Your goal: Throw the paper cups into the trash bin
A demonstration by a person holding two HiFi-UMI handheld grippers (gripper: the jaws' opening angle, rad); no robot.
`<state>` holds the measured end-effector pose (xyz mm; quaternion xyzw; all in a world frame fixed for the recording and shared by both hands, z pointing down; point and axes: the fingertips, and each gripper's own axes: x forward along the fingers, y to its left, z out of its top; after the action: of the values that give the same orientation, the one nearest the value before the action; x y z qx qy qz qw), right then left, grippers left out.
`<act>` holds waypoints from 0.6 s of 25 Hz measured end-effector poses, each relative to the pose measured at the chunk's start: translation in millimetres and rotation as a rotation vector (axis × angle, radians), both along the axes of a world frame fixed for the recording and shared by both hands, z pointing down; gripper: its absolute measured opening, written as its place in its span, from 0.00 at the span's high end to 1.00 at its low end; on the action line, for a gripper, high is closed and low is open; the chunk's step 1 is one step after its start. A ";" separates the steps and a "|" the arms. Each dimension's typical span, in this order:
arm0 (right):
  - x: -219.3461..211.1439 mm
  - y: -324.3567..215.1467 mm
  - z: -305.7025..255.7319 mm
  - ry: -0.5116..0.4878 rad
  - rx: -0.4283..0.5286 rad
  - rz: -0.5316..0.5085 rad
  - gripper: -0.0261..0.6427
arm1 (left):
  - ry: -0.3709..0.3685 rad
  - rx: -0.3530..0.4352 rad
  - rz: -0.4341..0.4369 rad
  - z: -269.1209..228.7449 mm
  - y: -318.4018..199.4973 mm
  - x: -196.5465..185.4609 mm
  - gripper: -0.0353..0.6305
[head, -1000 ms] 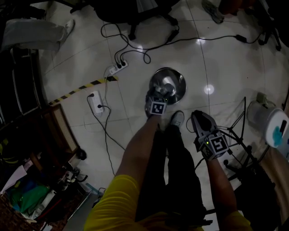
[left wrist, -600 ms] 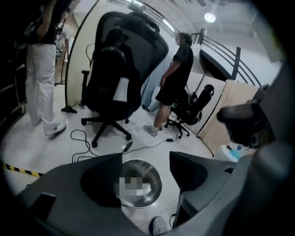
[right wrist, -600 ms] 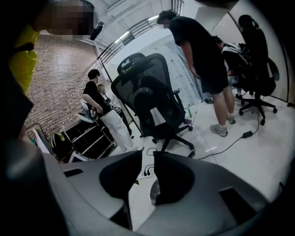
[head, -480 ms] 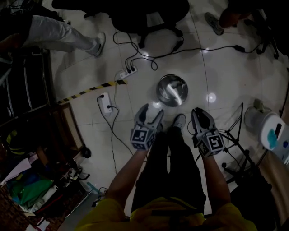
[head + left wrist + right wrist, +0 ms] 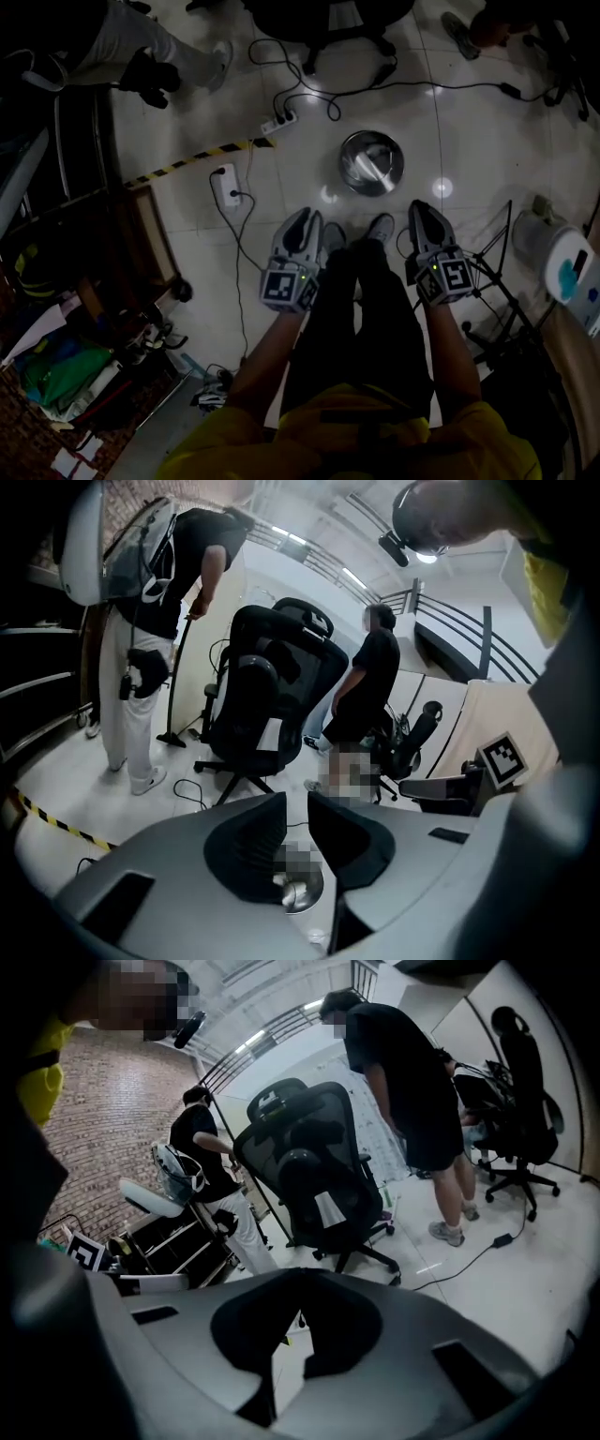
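A round metal trash bin [image 5: 371, 163] stands on the tiled floor ahead of the person's feet. In the left gripper view the bin [image 5: 302, 893] shows low between the jaws, with a pale thing inside that I cannot tell to be a cup. My left gripper [image 5: 305, 217] hangs near the left knee, short of the bin, and its jaws [image 5: 297, 799] are shut with nothing between them. My right gripper [image 5: 422, 208] hangs by the right leg. In its own view the right gripper [image 5: 302, 1274] has its tips together and holds nothing.
A white power strip [image 5: 228, 184], another strip [image 5: 278, 124] and black cables [image 5: 309, 94] lie on the floor left of and behind the bin. An office chair [image 5: 267, 700] and standing people are beyond. A tripod [image 5: 492, 281] and a white appliance [image 5: 562, 258] are at the right. Clutter [image 5: 66, 375] fills the lower left.
The left gripper has come back from above the bin toward the legs and its jaws have closed. The right gripper has stayed by the right leg.
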<state>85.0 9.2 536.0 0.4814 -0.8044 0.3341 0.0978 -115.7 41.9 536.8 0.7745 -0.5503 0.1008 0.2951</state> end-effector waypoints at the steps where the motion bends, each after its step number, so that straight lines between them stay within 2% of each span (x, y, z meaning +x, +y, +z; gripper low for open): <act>1: -0.8 1.5 1.8 0.001 -0.006 0.001 0.95 | -0.003 -0.003 0.002 1.1 1.1 -0.1 0.84; 10: -2.2 6.1 18.0 0.034 -0.041 -0.022 0.96 | 0.013 -0.032 -0.009 13.4 6.8 7.1 0.84; 15: -10.9 3.7 22.7 0.017 -0.062 -0.022 0.96 | 0.011 -0.030 -0.005 14.4 5.9 0.7 0.84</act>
<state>74.0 12.9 558.7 0.4719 -0.7982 0.3536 0.1233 -115.1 47.8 551.2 0.7693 -0.5490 0.1039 0.3099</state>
